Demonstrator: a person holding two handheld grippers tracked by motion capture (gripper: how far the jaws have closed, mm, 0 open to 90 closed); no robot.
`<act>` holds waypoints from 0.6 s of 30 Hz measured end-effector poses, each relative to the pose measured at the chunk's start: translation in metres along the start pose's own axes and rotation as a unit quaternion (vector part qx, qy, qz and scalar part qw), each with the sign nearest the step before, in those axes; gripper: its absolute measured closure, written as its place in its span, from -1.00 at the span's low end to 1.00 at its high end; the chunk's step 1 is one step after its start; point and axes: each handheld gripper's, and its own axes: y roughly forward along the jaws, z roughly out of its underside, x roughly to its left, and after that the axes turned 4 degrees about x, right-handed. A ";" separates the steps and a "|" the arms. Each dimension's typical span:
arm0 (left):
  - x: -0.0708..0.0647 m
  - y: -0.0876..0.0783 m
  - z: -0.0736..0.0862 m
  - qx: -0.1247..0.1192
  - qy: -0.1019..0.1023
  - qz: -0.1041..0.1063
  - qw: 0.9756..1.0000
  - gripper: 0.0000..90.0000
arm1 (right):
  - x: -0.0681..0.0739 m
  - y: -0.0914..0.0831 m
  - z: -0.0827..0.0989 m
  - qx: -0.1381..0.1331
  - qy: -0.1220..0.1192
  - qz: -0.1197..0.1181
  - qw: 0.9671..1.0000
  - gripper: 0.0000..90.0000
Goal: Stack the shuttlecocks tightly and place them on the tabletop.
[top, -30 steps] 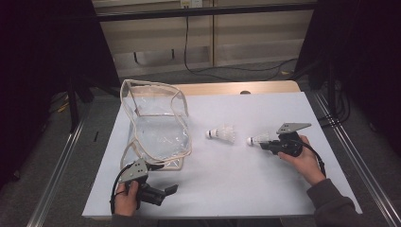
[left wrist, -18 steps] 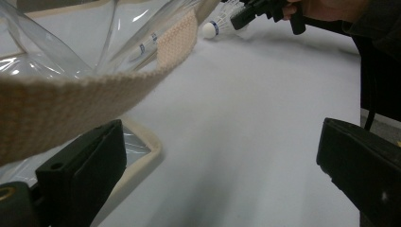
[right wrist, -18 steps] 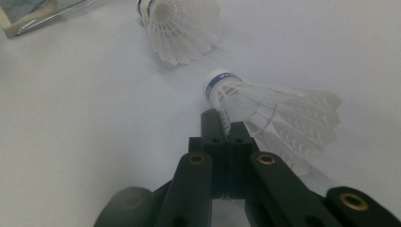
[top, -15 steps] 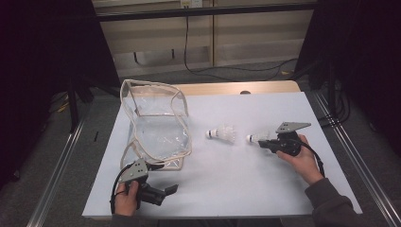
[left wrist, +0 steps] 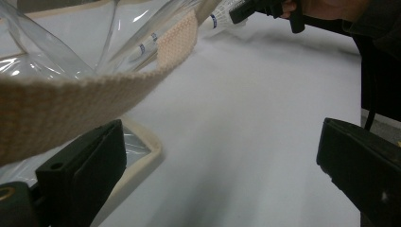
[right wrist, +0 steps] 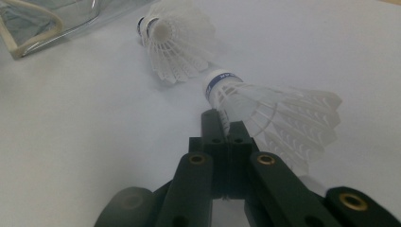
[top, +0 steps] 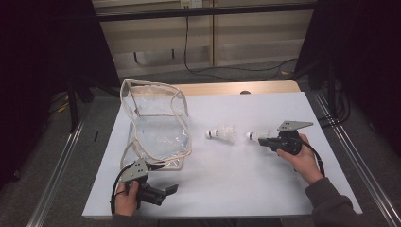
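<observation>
White table (top: 265, 184), right gripper (right wrist: 222, 124) jaws clamped on shuttlecock (right wrist: 265, 106), left gripper (left wrist: 222, 165) jaws wide, empty.

Shuttlecock (top: 222, 134) right of bag (top: 158, 124)

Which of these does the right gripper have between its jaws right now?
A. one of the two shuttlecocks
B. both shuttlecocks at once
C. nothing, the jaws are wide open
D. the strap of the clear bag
A: the right gripper is shut on the nearer shuttlecock, while the other shuttlecock lies free on the table.
</observation>
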 end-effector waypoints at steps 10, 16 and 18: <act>0.000 0.000 0.000 0.000 0.000 0.002 1.000 -0.95 | -0.001 -0.002 -0.001 -0.004 0.003 0.000 1.000 0.99; 0.000 0.000 0.000 0.000 0.001 0.002 1.000 -0.95 | 0.001 -0.003 -0.006 -0.006 0.000 -0.001 1.000 1.00; 0.000 0.000 0.000 0.000 0.001 0.002 1.000 -0.95 | 0.002 -0.004 -0.009 -0.006 -0.004 -0.001 1.000 1.00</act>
